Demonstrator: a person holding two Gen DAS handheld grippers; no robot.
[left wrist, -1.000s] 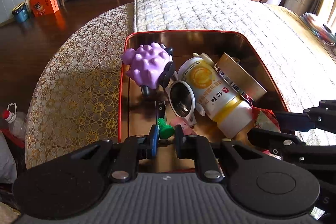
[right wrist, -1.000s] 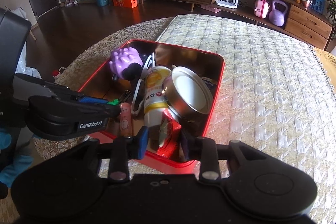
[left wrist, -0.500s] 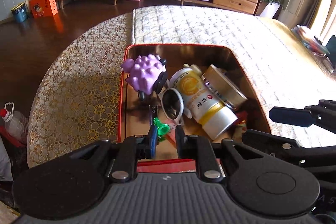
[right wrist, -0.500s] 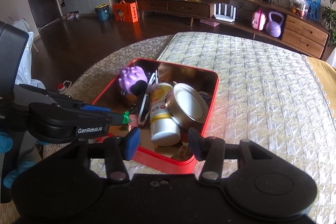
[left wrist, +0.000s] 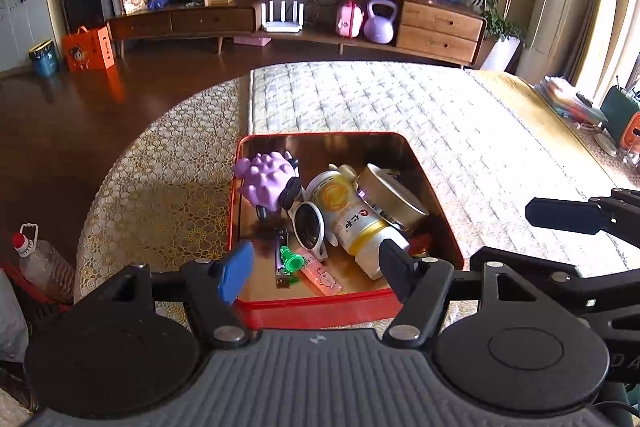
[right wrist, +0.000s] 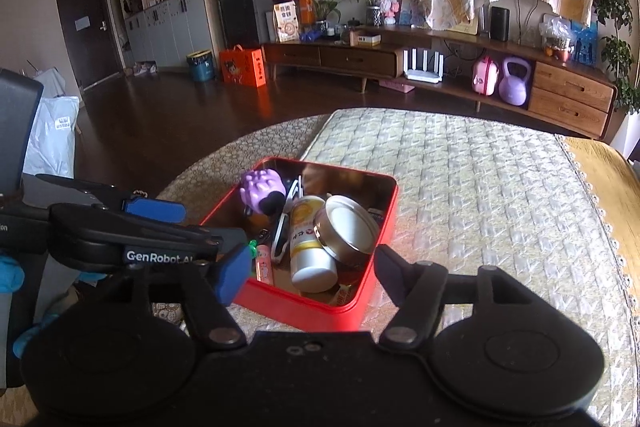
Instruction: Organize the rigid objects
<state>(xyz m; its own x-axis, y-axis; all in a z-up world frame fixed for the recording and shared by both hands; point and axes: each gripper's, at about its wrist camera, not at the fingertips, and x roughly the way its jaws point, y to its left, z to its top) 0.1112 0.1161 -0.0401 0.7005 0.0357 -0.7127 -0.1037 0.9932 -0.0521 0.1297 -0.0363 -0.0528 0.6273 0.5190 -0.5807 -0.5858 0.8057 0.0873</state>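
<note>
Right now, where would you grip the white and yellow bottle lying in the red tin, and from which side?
Grip the bottle across its round body near the base, from above. It lies on its side among sunglasses and a round tin, base toward the camera, inside the red tin.

Round table [left wrist: 160, 195], covered by a gold lace-patterned cloth [left wrist: 132, 211] at its left part and a pale quilted woven mat [left wrist: 460, 131] over the middle and right. A yellow-gold cloth edge [right wrist: 608, 179] showed at the far right. One red rectangular metal tin [left wrist: 312, 311] with a shiny gold interior sat directly on it, straddling the seam between lace cloth and quilted mat, near the front edge.
</note>
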